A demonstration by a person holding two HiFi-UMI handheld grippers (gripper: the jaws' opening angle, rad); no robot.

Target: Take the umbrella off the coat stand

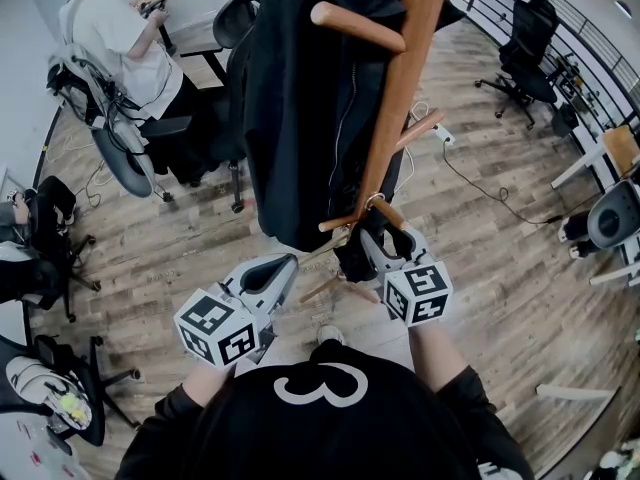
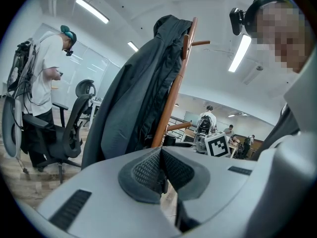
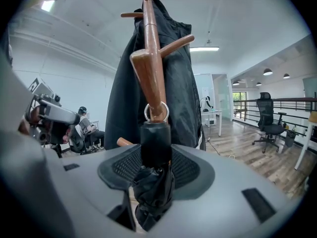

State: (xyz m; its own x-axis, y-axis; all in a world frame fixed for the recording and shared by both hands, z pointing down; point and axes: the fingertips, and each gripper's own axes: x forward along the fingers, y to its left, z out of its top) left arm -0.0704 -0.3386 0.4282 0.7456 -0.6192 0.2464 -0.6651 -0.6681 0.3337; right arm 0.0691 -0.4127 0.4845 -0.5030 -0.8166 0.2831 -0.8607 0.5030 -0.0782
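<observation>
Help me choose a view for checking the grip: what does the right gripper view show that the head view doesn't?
Only the right gripper view: the ring hooked over a peg, and the right tongs shut on the umbrella just below it.
Only the head view: the person's black top, the left cube and the right cube.
Both: the stand, the black coat hanging on it, and the umbrella at the lower peg.

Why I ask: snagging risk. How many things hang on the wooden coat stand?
2: a black jacket over the upper pegs; a folded black umbrella ringed on a lower peg, in the right claw. Others may hide behind.
</observation>
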